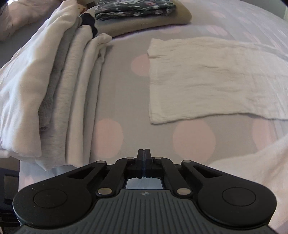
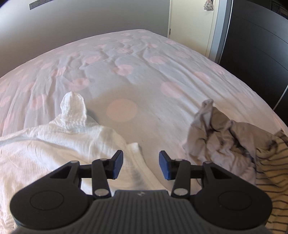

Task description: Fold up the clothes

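Note:
A white crinkled cloth lies folded flat on the dotted bedspread in the left wrist view, ahead and to the right of my left gripper, which is shut with nothing between its fingers. In the right wrist view the same kind of white crinkled fabric lies rumpled at the left, one corner standing up. My right gripper is open just above a white edge of that fabric, holding nothing.
A stack of folded white and grey garments lies at the left, with a floral piece on a beige one behind. A crumpled grey garment and a striped one sit at the right. A dark wardrobe flanks the bed.

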